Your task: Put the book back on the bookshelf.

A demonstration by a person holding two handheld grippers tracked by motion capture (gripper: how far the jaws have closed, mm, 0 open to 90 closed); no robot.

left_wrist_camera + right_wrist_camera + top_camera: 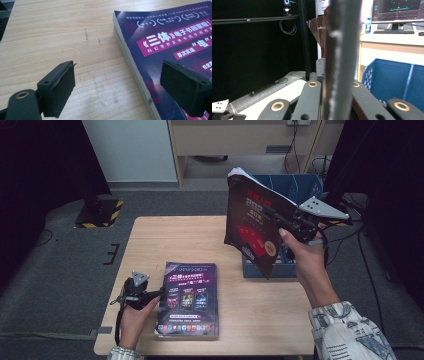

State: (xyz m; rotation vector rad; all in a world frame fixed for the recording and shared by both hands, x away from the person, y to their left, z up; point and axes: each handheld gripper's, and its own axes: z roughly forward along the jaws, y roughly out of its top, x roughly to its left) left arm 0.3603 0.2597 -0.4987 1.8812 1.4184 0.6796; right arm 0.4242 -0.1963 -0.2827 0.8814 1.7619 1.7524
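A: Right tongs [274, 216]?
B: Clamped on the dark magazine [251, 225], gripping its edge. The magazine is held up off the worktop [150, 240], standing nearly upright, long axis running top to bottom, lower corner hanging in front of the blue crate [305, 187]. Red-printed cover faces the person's left. In the right gripper view its edge [339, 60] rises straight up between the jaws.
A: Landmark for the rest?
B: The blue crate, at the worktop's far right edge. The purple book stack [189, 298] lies flat on the near side of the crate and off to its left, long axis running near to far, title end pointing away from the person.
A: Left tongs [159, 292]?
B: Apart, nothing between them. One pad [58, 91] is over bare wood, the other over the top book's cover [175, 42], at the stack's left edge.
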